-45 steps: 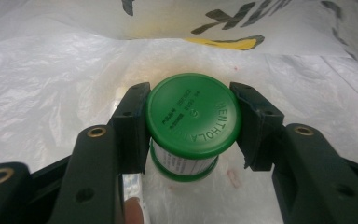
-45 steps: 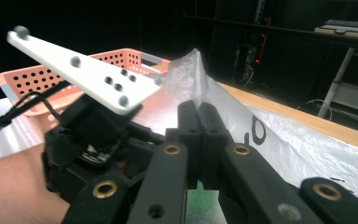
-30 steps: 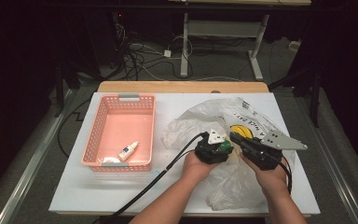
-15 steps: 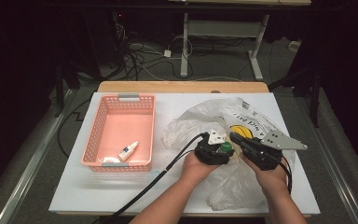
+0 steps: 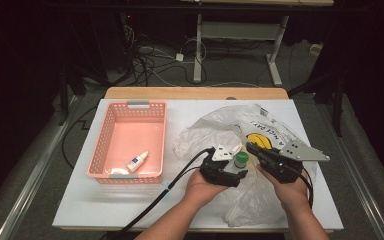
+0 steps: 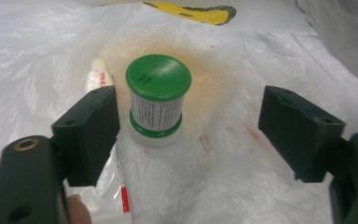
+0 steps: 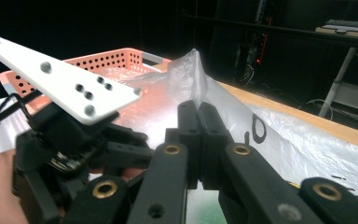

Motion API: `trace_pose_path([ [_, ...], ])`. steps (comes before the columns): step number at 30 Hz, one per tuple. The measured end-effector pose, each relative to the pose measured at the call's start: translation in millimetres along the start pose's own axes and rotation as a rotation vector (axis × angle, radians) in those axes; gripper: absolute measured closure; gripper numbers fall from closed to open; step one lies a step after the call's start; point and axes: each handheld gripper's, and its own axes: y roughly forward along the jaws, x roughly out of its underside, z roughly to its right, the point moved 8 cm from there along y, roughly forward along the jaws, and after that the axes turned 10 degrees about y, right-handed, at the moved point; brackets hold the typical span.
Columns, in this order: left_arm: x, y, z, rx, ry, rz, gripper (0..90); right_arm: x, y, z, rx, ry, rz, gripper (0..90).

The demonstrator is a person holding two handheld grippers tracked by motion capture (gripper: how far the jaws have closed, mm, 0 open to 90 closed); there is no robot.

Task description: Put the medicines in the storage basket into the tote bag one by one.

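Left claw (image 6: 186, 135) jaws have just been opening and now stand spread, the green-capped jar (image 6: 157, 100) between them, no pad touching it; earlier it sat tighter in that claw. Jar stands upright on the plastic bag (image 6: 242, 154), white body with printed label, green cap and green band at the base. A small tube (image 6: 100, 77) lies just beside it. Right claw (image 7: 199, 140) is pressed together, pinching a fold of the bag and holding it up. Farther left on the bench (image 5: 80, 210), a pink basket (image 5: 111, 175) holds a small dropper bottle (image 5: 137, 162).
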Motion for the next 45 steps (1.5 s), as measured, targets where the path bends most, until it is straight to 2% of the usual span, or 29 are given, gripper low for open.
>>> trace_pose_path([
  [6,6.8,-17.7,4.3,0.008,0.012,-0.004,13.9,1.0,0.0,0.4,0.001,0.004,-0.003,90.0],
  [14,14.3,-40.5,10.3,0.001,0.005,-0.012,0.0,2.2,0.2,1.4,0.001,0.011,-0.005,90.0],
  [22,21.2,-73.6,16.4,-0.007,0.015,0.010,0.0,2.3,0.1,1.0,0.006,0.006,-0.007,90.0],
  [31,31.1,-117.7,3.0,-0.049,0.014,0.019,0.0,4.5,2.0,0.5,0.008,0.005,-0.015,90.0],
  [41,43.6,-143.7,-17.0,-0.120,0.004,0.007,0.0,4.3,0.8,0.5,0.010,0.007,-0.013,90.0],
  [45,48.8,-151.8,-26.2,-0.145,-0.019,0.003,0.0,4.9,-0.3,1.3,0.014,0.013,-0.013,90.0],
])
